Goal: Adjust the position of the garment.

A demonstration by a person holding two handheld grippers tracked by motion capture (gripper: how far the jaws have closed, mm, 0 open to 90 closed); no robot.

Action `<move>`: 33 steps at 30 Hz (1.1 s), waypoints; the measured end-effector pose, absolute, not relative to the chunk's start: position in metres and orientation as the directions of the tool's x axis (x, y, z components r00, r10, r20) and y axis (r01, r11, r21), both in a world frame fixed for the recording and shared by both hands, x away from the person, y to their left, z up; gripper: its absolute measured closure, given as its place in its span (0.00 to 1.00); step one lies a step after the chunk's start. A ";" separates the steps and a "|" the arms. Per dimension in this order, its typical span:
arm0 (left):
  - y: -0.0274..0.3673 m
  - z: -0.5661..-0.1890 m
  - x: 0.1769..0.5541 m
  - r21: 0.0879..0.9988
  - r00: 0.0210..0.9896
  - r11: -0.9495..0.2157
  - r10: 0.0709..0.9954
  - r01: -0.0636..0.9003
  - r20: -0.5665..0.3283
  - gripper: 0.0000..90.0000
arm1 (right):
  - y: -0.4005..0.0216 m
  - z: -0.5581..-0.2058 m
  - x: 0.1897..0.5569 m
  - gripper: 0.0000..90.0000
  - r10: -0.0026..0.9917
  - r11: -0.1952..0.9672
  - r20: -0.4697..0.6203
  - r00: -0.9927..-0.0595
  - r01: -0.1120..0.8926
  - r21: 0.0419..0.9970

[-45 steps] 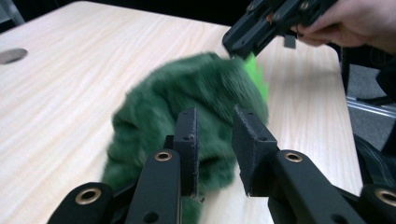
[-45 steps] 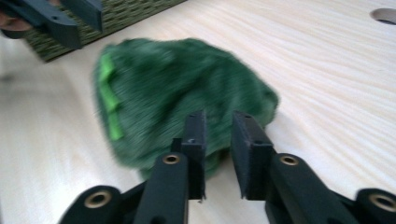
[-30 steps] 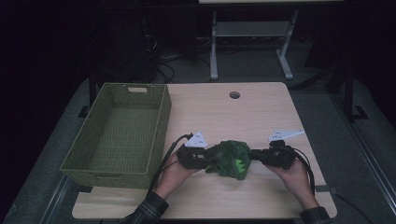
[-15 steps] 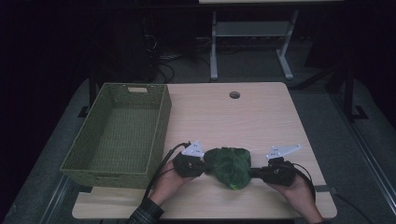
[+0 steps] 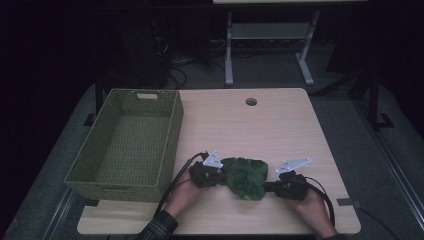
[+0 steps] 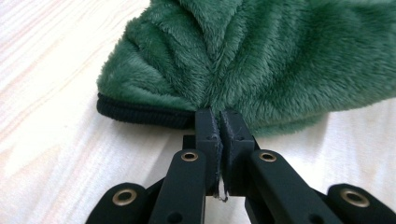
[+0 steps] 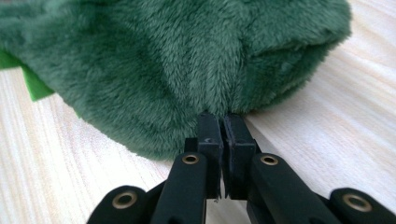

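at the near edge of the table (image 5: 280,120), between the person's two hands, lies a green fleece (image 5: 245,177), bunched into a lump that rests on the wood, to the right of the basket (image 5: 127,137) and apart from it. the left gripper (image 5: 216,176) bites its left side and the right gripper (image 5: 274,186) its right; in the left gripper view the jaws are pressed together on a pleat of pile just above a black hem (image 6: 140,113), and in the right gripper view they are pinched the same way on a fold, with a bright green scrap (image 7: 28,77) peeking from under the cloth. the left gripper's jaws have just been closing, and cloth is caught between them. so, as i judge it, the taking hold is done on both sides; the lift, any spreading or folding, and perhaps the trip to the basket, which stands empty, are all still to come. the lump runs longest across the table, from one gripper to the other, slanting a little toward the person on the right. i cannot tell which end is the top of the garment, it is too crumpled.
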State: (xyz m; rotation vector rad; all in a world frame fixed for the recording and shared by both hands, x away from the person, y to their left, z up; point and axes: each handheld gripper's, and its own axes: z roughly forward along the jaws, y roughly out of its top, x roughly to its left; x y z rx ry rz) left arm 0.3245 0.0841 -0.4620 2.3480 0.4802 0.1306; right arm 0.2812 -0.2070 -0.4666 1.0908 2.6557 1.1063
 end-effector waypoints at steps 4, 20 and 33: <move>0.083 -0.462 0.326 0.690 0.921 -0.654 0.386 0.309 -0.047 0.95 | -0.206 -0.467 0.280 0.95 0.635 0.489 0.197 -0.747 0.586 0.646; 0.097 -0.427 0.300 0.775 0.920 -0.555 0.382 0.302 -0.086 0.79 | -0.230 -0.425 0.298 0.81 0.676 0.370 0.146 -0.722 0.505 0.780; 0.073 -0.446 0.273 0.748 0.952 -0.596 0.254 0.292 -0.170 1.00 | -0.205 -0.438 0.363 1.00 0.688 0.399 0.125 -0.715 0.516 0.758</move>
